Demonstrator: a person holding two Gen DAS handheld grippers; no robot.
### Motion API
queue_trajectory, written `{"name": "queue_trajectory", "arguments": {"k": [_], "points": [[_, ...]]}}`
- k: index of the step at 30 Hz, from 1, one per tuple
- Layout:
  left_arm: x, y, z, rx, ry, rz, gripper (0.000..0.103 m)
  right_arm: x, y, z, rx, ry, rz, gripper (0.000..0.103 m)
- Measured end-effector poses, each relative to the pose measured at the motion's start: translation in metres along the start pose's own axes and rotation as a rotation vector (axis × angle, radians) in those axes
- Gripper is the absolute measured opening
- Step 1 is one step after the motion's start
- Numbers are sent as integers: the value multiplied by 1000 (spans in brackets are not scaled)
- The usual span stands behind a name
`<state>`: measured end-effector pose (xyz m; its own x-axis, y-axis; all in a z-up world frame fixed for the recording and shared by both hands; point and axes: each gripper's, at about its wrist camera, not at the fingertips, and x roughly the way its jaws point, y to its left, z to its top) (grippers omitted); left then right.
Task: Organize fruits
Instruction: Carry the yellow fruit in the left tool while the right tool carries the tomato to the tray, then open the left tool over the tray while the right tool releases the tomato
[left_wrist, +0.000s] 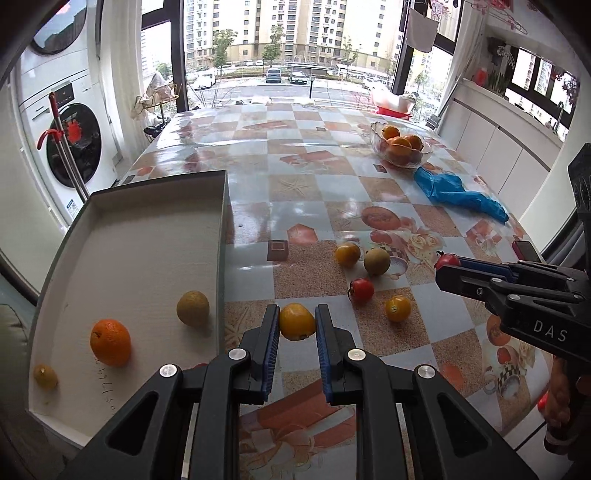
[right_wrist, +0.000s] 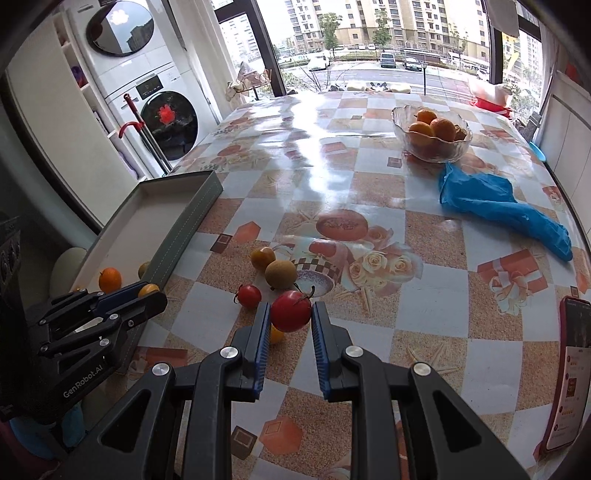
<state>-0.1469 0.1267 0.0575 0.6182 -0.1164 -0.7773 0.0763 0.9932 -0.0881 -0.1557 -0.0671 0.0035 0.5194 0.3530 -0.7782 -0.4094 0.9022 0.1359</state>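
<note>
My left claw (left_wrist: 296, 325) is clenched on a smooth yellow-orange oval fruit (left_wrist: 296, 320), just at three o'clock of the shallow grey cardboard tray (left_wrist: 221, 236) with its white floor. My right claw (right_wrist: 290, 317) grips a round red tomato (right_wrist: 291, 310) above the patterned oilcloth table (right_wrist: 369, 184). Both fruits sit near my fingertips, so I judge a quick swing could squirt either one out. Clipping the tray's wall with the yellow fruit could knock it loose. The tomato is soft; squeezing harder may split it. My two claws travelling together toward nine o'clock might collide.
</note>
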Motion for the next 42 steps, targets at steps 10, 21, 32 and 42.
{"name": "queue_trajectory", "arguments": {"k": [10,21,32,42], "points": [[-13,49,-12,-87,-47,40,21,9,63,11,-100,19,33,24],[-16,110,-32,-185,-55,125,21,38,138,21,-205,61,89,24],[-18,133,-45,-215,-70,131,21,72,184,21,-281,120,108,24],[-17,140,-43,-218,-84,113,21,87,192,25,-304,150,81,24]]}}
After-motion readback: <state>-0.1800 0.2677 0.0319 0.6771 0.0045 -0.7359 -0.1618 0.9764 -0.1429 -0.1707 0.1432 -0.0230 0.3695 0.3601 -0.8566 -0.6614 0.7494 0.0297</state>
